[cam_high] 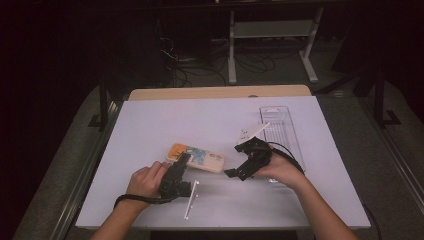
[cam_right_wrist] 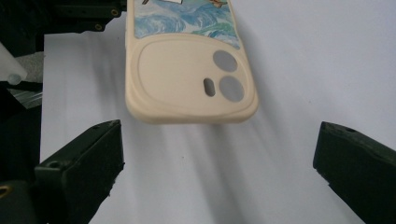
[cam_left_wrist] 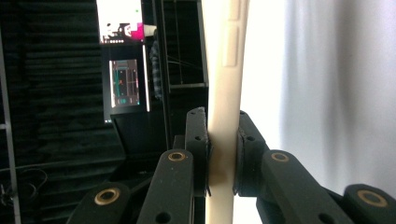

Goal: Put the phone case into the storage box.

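A cream phone case (cam_high: 196,157) with a blue and orange picture lies near the middle of the white table (cam_high: 150,125). My left gripper (cam_high: 183,160) comes at it from the near side, and its jaws are shut on the case's edge. In the left gripper view the cream edge of the phone case (cam_left_wrist: 229,70) runs up between the pads of my left gripper (cam_left_wrist: 222,128). My right gripper (cam_high: 233,161) is just right of the case, open wide. The right gripper view has the camera-hole end of the phone case (cam_right_wrist: 187,70) a little beyond the spread jaws of my right gripper (cam_right_wrist: 219,137), untouched.
A clear plastic tray (cam_high: 281,127) lies at the back right, with a small white card (cam_high: 252,132) at its near left corner. A thin clear strip (cam_high: 191,200) lies near the front edge. Lit screens (cam_left_wrist: 123,84) stand in the dark beyond the table.
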A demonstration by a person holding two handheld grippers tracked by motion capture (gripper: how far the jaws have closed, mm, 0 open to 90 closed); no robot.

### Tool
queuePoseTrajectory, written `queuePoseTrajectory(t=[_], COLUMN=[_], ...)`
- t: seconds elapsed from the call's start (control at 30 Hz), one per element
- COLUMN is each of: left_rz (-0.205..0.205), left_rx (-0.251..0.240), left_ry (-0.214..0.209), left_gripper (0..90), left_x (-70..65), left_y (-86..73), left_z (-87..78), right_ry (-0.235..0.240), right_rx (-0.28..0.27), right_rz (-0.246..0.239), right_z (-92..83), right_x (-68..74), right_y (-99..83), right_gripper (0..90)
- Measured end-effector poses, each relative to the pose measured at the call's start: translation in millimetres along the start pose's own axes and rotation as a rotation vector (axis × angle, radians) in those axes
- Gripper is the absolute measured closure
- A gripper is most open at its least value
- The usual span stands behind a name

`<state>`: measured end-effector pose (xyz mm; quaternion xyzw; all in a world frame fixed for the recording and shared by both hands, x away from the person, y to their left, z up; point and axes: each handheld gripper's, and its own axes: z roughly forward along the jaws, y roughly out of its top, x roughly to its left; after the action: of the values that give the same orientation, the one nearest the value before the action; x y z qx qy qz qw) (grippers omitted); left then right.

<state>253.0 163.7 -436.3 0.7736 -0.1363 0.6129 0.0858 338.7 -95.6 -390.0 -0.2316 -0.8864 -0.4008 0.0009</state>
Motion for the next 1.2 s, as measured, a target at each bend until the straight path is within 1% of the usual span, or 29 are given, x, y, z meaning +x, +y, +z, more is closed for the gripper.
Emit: queuePoseTrajectory(t=[0.1,0.2,0.33,0.37,0.43,0.47,0.5,0.53,0.6,0.63,0.67,0.77,0.87,0.93,1.03,1.07,1.1,1.13,1.17,1.2], left_rz=[-0.018,-0.025,-0.038,-0.05,-0.06,-0.065,-0.08,-0.092,-0.1,-0.105,-0.111,-0.145,-0.171,-0.196,-0.217,-0.235,-0.251,-0.255,-0.272,-0.279], left_rx=[0.002,0.005,0.006,0.004,0.006,0.008,0.009,0.007,0.009,0.011,0.01,0.008,0.012,0.009,0.01,0.003,0.0,0.003,0.001,0.0], left_ry=[0.001,-0.004,-0.011,-0.018,-0.021,-0.021,-0.022,-0.023,-0.031,-0.027,-0.035,-0.045,-0.045,-0.046,-0.054,-0.053,-0.059,-0.062,-0.07,-0.073], left_gripper=[79.0,79.0,79.0,79.0,79.0,79.0,79.0,79.0,79.0,79.0,79.0,79.0,79.0,79.0,79.0,79.0,79.0,79.0,79.0,79.0], left_x=[0.2,0.9,1.6,2.5,3.4,4.2,4.5,4.9,5.7,5.9,6.3,7.2,9.0,10.3,11.4,11.3,12.0,12.5,13.1,13.3], left_y=[-1.5,-2.0,-3.1,-3.7,-4.6,-5.1,-5.6,-6.0,-6.4,-6.5,-6.6,-8.6,-11.0,-12.8,-14.6,-15.2,-15.9,-16.4,-17.2,-17.6], left_z=[0.3,0.1,0.1,0.1,0.2,0.2,0.2,0.5,1.3,1.3,1.5,1.8,1.9,1.7,1.1,1.6,1.8,1.7,2.1,2.3], right_ry=[0.001,-0.001,0.0,-0.001,0.0,-0.006,-0.016,-0.01,-0.005,-0.003,-0.004,0.004,0.009,0.013,0.012,0.013,0.013,0.013,0.013,0.014], right_rx=[-0.001,-0.012,-0.013,-0.015,-0.018,-0.019,-0.018,-0.021,-0.014,-0.014,-0.016,-0.017,-0.017,-0.018,-0.017,-0.015,-0.015,-0.014,-0.014,-0.014], right_rz=[0.008,0.013,0.017,0.018,0.022,0.017,0.006,0.019,0.022,0.024,0.021,0.018,0.017,0.014,0.015,0.016,0.016,0.017,0.017,0.018], right_z=[1.3,1.0,0.7,0.9,1.2,1.2,1.2,1.3,1.9,2.0,2.1,1.8,1.8,1.6,1.7,1.8,1.9,1.9,1.9,1.9], right_x=[-2.2,-3.4,-4.9,-5.2,-5.0,-5.0,-4.9,-3.1,-2.3,-2.3,-2.7,-4.2,-4.9,-4.9,-4.7,-4.5,-4.3,-4.3,-4.4,-4.5], right_y=[-1.2,-1.9,-2.5,-2.5,-2.5,-2.7,-3.0,-2.8,-2.7,-2.7,-2.8,-3.1,-3.1,-3.2,-3.3,-3.2,-3.2,-3.2,-3.2,-3.2], right_gripper=[1.3,1.3,1.3,1.3,1.4,1.7,1.8,1.8,1.8,1.8,1.8,1.8,1.8,1.8,1.8,1.9,1.8,1.9,1.9,1.9])
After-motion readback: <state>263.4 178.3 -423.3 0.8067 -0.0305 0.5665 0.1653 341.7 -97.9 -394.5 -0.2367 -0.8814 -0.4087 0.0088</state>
